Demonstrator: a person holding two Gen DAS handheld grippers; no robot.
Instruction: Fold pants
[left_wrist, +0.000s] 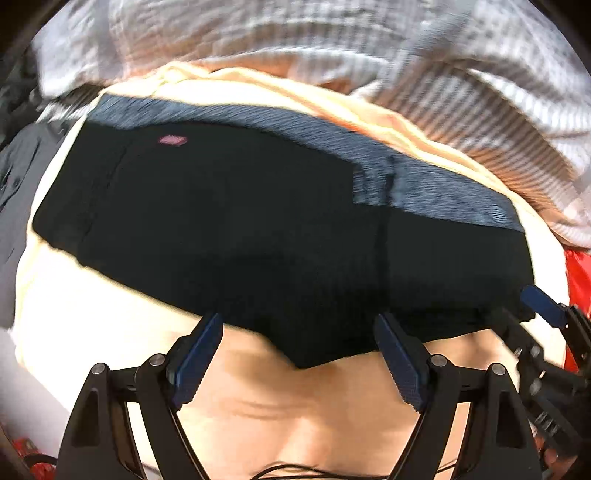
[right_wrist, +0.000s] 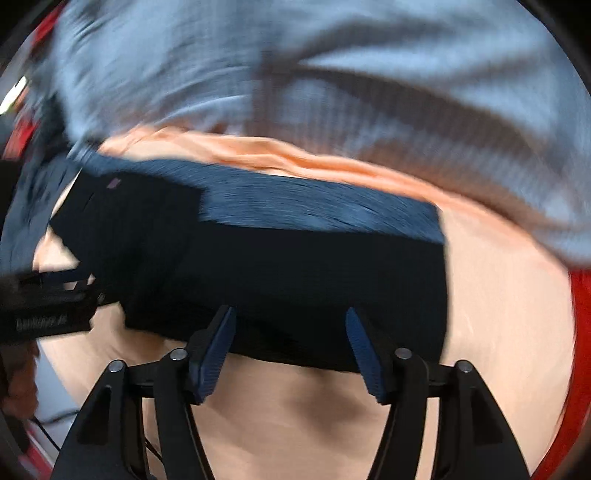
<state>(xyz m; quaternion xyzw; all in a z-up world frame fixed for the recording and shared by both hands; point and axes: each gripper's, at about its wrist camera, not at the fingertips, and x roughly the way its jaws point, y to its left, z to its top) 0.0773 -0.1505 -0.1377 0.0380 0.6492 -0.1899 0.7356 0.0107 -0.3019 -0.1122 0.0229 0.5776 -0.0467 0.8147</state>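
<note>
Black pants (left_wrist: 258, 229) with a grey-blue waistband (left_wrist: 424, 184) lie folded into a compact bundle on a peach cloth; they also show in the right wrist view (right_wrist: 295, 280). My left gripper (left_wrist: 299, 332) is open and empty, its fingertips at the bundle's near edge. My right gripper (right_wrist: 291, 325) is open and empty at the same edge, further right; it shows at the right of the left wrist view (left_wrist: 532, 310). The left gripper's body shows at the left of the right wrist view (right_wrist: 48, 306). Both views are motion-blurred.
The peach cloth (left_wrist: 295, 406) covers the surface under the pants. A grey striped fabric (left_wrist: 332, 44) is heaped behind them. A dark garment (left_wrist: 14, 184) lies at the left and something red (right_wrist: 583, 332) at the right edge.
</note>
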